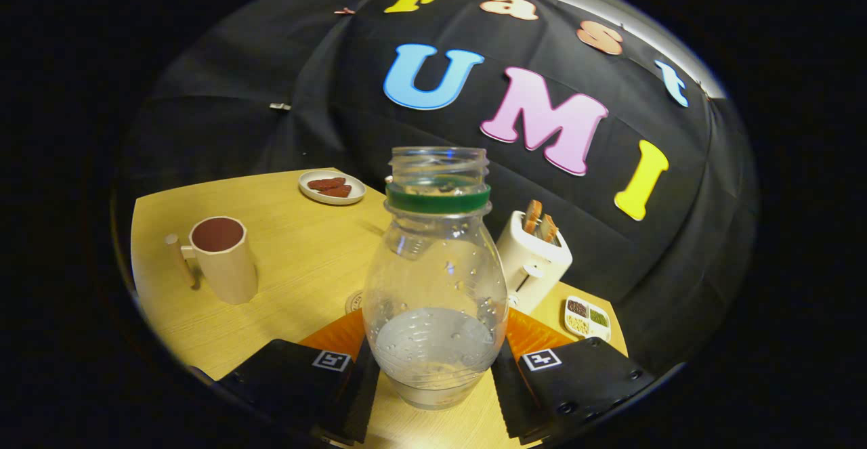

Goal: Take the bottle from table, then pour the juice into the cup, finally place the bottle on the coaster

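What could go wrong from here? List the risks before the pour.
1. The bottle between the fingers of the gripper has no cap and holds some liquid, so a tilt on the way may spill it early.
2. The cup stands well off to the side with a fairly narrow mouth; the stream could miss it.
3. The toaster stands close behind the bottle and might get bumped.

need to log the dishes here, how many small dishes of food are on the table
2. A round plate with brown pieces sits far back beyond the cup. A divided tray of grains lies beside the toaster. The bottle between the fingers may hide others.
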The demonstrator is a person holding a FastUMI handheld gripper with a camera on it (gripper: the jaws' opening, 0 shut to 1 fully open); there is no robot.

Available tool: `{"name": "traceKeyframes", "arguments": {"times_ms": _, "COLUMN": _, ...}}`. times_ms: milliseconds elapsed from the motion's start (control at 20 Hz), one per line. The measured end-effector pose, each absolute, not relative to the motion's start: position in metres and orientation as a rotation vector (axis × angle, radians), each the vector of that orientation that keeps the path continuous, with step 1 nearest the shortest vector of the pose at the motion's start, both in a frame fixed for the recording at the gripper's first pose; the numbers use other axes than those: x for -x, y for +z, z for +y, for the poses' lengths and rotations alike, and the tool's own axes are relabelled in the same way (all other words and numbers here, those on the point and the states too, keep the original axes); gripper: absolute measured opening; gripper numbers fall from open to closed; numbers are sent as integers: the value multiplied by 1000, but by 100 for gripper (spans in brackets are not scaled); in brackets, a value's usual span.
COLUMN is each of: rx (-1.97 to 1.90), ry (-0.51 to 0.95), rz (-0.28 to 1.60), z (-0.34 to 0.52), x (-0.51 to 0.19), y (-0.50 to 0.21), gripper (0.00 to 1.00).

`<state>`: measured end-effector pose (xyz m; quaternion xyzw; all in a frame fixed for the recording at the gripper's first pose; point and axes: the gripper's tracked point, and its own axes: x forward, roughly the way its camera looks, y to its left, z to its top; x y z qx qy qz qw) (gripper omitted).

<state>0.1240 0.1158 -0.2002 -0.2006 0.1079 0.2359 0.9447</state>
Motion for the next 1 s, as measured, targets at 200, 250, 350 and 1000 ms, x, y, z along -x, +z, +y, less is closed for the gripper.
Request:
{"name": "traceKeyframes", "arguments": {"times_ms": 200, "rx": 554, "ry": 520, "rz": 224, "z": 150, "x": -116, "y": -195, "gripper": 76}}
{"name": "traceKeyframes", "arguments": {"times_ms": 250, "rx": 611, "ry": 525, "rz": 214, "z": 158, "x": -115, "y": -192, "gripper": 76}}
{"name": "traceKeyframes", "arguments": {"times_ms": 350, "rx": 721, "ry": 538, "rz": 191, "z": 174, "x": -114, "y": -189, "gripper": 76}}
{"name": "traceKeyframes", "arguments": {"times_ms": 1000, "rx": 1207, "ry": 495, "rz": 125, "z": 224, "x": -116, "y": -198, "gripper": 76}}
